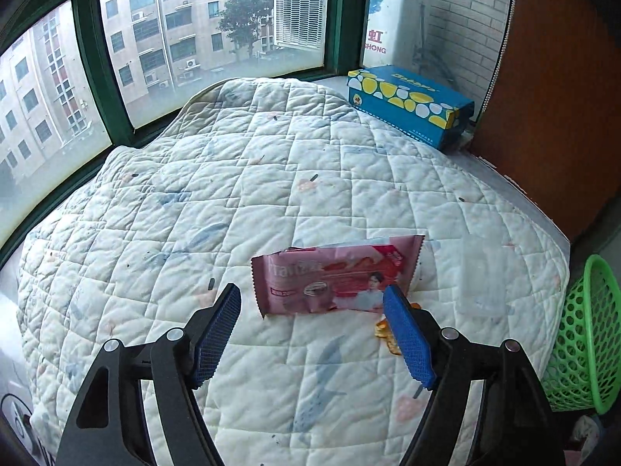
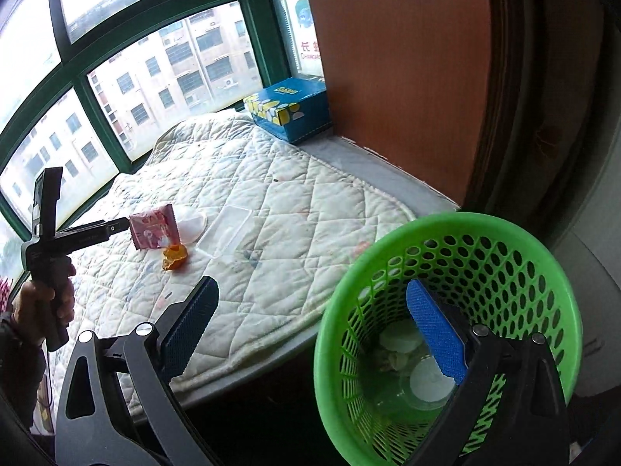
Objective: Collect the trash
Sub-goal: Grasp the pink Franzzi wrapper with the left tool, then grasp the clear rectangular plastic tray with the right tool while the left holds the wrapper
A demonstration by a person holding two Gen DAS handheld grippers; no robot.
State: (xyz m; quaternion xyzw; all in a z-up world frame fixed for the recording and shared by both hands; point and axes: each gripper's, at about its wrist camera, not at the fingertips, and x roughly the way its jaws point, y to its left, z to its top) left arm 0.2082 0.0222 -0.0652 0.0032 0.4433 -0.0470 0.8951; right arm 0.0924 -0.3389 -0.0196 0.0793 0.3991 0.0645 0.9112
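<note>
A pink snack wrapper [image 1: 333,277] lies on the quilted mat [image 1: 233,178]. My left gripper [image 1: 312,297] is open, its fingers on either side of the wrapper's near edge. A crumpled orange wrapper [image 1: 384,332] lies by the right finger. A clear plastic tray [image 1: 483,279] lies to the right. In the right wrist view I see the pink wrapper [image 2: 155,231], the orange wrapper [image 2: 174,258], the clear tray [image 2: 225,231] and a white round lid [image 2: 192,223]. My right gripper [image 2: 314,310] is open and empty over the rim of the green basket [image 2: 504,256], which holds white lids.
A blue tissue box [image 1: 407,103] stands at the back right on the sill, also in the right wrist view [image 2: 291,110]. A brown wooden panel [image 1: 562,97] rises on the right. Green-framed windows [image 1: 89,58] bound the back and left. The basket [image 1: 582,334] stands beyond the mat's right edge.
</note>
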